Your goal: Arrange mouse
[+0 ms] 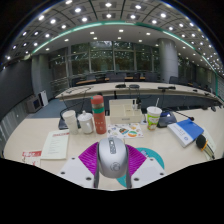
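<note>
A grey computer mouse [111, 154] with a dark scroll wheel sits between my two fingers, its tail toward the camera. The magenta pads [88, 157] press against both its sides. My gripper [111, 160] is shut on the mouse and holds it over a teal and white mouse mat [150, 158] on the pale table [170, 152].
Beyond the mouse stand a red bottle [98, 114], a silver can [85, 122], a white mug [69, 119] and a green cup with a straw [153, 117]. A notepad [55, 146] lies left, a blue book [187, 131] right.
</note>
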Action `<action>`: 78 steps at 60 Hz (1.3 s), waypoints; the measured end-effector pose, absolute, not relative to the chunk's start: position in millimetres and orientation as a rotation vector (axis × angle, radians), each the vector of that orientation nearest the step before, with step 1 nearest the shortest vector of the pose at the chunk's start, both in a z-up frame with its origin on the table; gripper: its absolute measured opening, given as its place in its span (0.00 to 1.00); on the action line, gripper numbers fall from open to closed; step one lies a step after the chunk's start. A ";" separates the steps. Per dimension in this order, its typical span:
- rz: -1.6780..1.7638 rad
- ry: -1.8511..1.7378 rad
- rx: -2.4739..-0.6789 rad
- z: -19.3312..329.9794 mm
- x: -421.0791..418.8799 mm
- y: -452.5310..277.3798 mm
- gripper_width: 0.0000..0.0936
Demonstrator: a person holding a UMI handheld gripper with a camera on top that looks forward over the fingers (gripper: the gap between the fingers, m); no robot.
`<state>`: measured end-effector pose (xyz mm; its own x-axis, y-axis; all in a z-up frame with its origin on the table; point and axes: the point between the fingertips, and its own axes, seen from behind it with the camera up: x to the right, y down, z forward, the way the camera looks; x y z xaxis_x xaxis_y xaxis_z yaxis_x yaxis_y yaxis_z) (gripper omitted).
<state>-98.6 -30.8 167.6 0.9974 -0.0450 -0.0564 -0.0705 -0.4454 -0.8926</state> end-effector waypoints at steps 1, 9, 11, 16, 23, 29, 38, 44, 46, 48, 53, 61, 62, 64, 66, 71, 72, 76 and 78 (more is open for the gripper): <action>0.022 0.096 -2.034 166.2 -87.0 -25.3 0.39; -0.018 0.166 -2.119 109.0 -16.3 2.6 0.39; -0.034 0.173 -2.155 92.0 -1.6 8.5 0.39; -0.053 0.175 -2.225 47.2 18.3 12.1 0.39; -0.048 0.165 -2.282 6.6 27.9 10.9 0.46; -0.007 0.172 -2.319 -11.7 22.9 3.8 0.55; -0.034 0.126 -2.296 6.2 20.1 -8.0 0.87; -0.051 0.103 -2.267 34.1 13.9 -26.4 0.92; -0.058 0.094 -2.263 45.7 9.0 -36.5 0.92; -0.063 0.086 -2.255 57.3 4.9 -47.1 0.92; -0.078 0.081 -2.225 90.3 -3.5 -78.0 0.92; -0.117 0.102 -2.170 140.9 -22.0 -147.8 0.92; -0.126 0.101 -2.164 146.2 -26.2 -156.6 0.92; -0.142 0.094 -2.157 155.4 -32.9 -175.5 0.92; -0.155 0.093 -2.151 163.8 -39.1 -194.9 0.92; -0.155 0.094 -2.138 180.3 -56.5 -240.5 0.92; -0.154 0.093 -2.135 182.4 -59.1 -249.0 0.92; -0.163 0.087 -2.134 190.9 -68.2 -277.1 0.92; -0.164 0.087 -2.131 192.9 -72.4 -289.8 0.92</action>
<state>-72.4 -289.8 192.9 0.9884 -0.1270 0.0836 0.0026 -0.5357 -0.8444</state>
